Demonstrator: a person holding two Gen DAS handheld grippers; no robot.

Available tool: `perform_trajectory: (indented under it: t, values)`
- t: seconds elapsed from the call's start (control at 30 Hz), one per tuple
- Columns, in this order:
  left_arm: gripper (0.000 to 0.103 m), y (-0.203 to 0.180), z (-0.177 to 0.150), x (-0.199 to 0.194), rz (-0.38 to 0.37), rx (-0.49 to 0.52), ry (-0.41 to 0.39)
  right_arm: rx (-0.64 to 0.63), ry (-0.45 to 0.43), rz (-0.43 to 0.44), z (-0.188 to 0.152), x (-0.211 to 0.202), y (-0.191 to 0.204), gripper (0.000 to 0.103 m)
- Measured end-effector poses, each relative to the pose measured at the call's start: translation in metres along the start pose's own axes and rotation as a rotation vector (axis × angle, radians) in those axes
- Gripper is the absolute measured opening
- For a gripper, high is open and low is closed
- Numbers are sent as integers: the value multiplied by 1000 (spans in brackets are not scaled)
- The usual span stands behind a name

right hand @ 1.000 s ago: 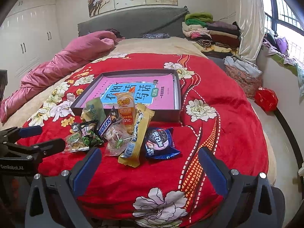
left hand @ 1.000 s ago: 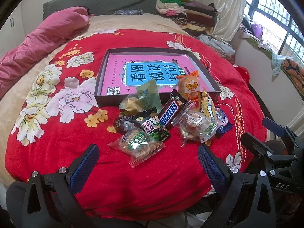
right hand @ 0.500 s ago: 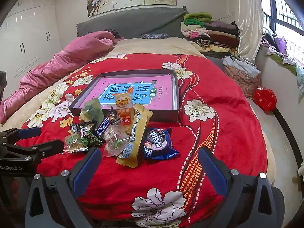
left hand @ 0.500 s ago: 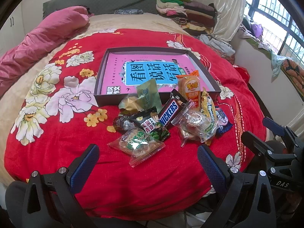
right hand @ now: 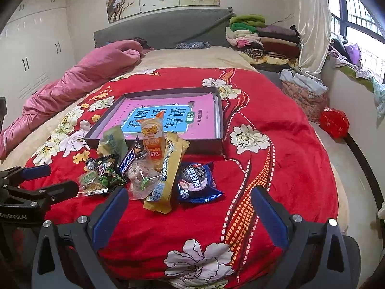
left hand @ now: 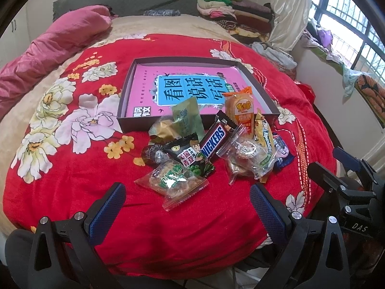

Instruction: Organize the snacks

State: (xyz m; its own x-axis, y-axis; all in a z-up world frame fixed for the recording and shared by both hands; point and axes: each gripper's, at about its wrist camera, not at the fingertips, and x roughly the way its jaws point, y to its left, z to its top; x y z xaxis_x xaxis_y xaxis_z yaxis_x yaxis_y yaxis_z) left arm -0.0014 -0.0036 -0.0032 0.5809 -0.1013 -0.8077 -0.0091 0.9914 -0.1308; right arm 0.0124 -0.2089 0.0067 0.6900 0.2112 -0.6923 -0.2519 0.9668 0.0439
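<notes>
A pile of snack packets lies on the red flowered blanket (left hand: 72,192) just in front of a shallow dark box (left hand: 134,89) with a pink book inside. The pile holds a Snickers bar (left hand: 214,141), a clear green-label packet (left hand: 172,180), a black pea packet (left hand: 190,156), an orange packet (left hand: 240,110), a gold bar (right hand: 168,168) and a blue Oreo packet (right hand: 196,180). My left gripper (left hand: 187,207) is open and empty, just short of the clear packet. My right gripper (right hand: 190,212) is open and empty, just short of the Oreo packet.
A pink duvet (right hand: 79,82) lies along the bed's left side. Folded clothes (right hand: 259,38) are stacked at the far right by the curtain. A red bag (right hand: 334,120) lies in the gap by the wall. The bed's front edge is right below both grippers.
Both grippers have shifted very slightly. The snacks and box have not moved.
</notes>
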Motion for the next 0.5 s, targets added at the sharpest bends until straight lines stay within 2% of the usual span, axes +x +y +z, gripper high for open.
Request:
perform_trajectory:
  t: [0.5]
  values:
    - [102, 13, 3, 10, -24, -19, 37, 5, 5, 2, 0, 2, -1, 102]
